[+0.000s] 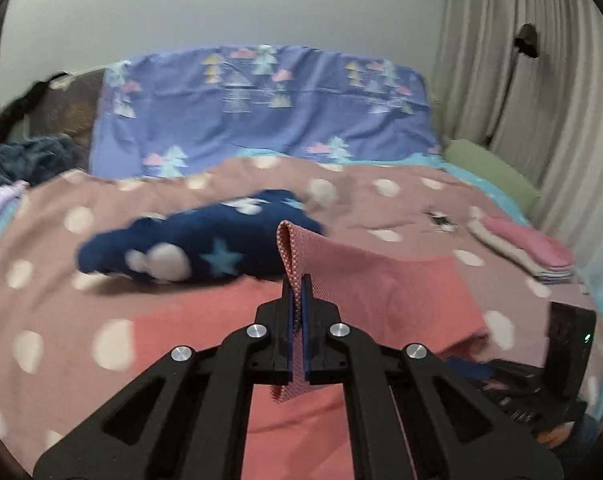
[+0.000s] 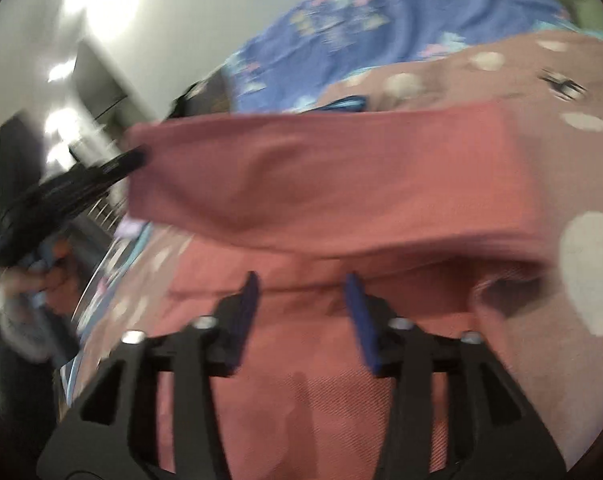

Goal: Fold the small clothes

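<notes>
The pink garment [image 1: 385, 292] lies on the polka-dot blanket [image 1: 53, 280] on the bed, partly doubled over, with one edge pulled up off the rest of it. The left gripper [image 1: 300, 292] is closed tight on that edge, a strip of the dotted weave pinched between its jaws and sticking out above and below them. The right gripper [image 2: 303, 292] hangs just over the lower part of the garment with its jaws apart at a middling width and nothing between them; its pads press on no cloth. From the right wrist view the raised edge forms a broad flap stretched across the top of the piece, held at its far left corner by the left gripper, so this fold looks to be in the middle of being made, not finished. Off to one side a small stack of folded clothes [image 1: 529, 252] sits on the blanket, which suggests some pieces are already done. A dark blue garment with stars [image 1: 205, 248] lies rumpled beyond the pink one and seemingly awaits folding.
</notes>
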Tool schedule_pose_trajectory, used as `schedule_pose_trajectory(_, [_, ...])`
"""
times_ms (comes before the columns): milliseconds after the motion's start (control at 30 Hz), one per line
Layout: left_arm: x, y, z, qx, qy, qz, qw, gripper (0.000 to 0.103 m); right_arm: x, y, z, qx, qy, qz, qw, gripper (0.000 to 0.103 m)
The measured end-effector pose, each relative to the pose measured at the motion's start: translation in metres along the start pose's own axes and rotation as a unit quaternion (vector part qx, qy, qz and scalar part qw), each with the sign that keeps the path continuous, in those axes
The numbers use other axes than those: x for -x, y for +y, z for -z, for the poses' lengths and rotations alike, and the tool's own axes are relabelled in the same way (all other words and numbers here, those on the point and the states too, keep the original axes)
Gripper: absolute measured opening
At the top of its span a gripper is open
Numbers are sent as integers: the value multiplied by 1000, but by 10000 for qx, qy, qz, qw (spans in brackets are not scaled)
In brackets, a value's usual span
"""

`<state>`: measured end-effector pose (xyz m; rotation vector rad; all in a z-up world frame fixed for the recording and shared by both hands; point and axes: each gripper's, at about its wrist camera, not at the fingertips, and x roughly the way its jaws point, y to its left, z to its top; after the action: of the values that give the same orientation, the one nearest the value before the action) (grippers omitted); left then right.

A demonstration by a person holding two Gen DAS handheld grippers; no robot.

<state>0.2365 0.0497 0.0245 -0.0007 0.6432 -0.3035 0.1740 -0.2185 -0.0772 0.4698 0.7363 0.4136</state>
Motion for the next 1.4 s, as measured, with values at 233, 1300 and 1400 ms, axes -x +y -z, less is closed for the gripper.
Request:
schedule_pose_trajectory(233, [-39, 79, 34, 621, 724, -770, 9925, 3, -25, -21, 12, -267, -17, 614, 9978, 55])
schedule_pose_trajectory(1300, [-39, 79, 88, 256, 1015, -1165, 9877, 8, 2, -71, 15, -1848, -146, 449, 9817, 7])
schedule_pose_trajectory(1400, [-47, 77, 94, 47, 1234, -1309, 9837, 11, 13, -58, 17, -1519, -35, 853, 9847, 7])
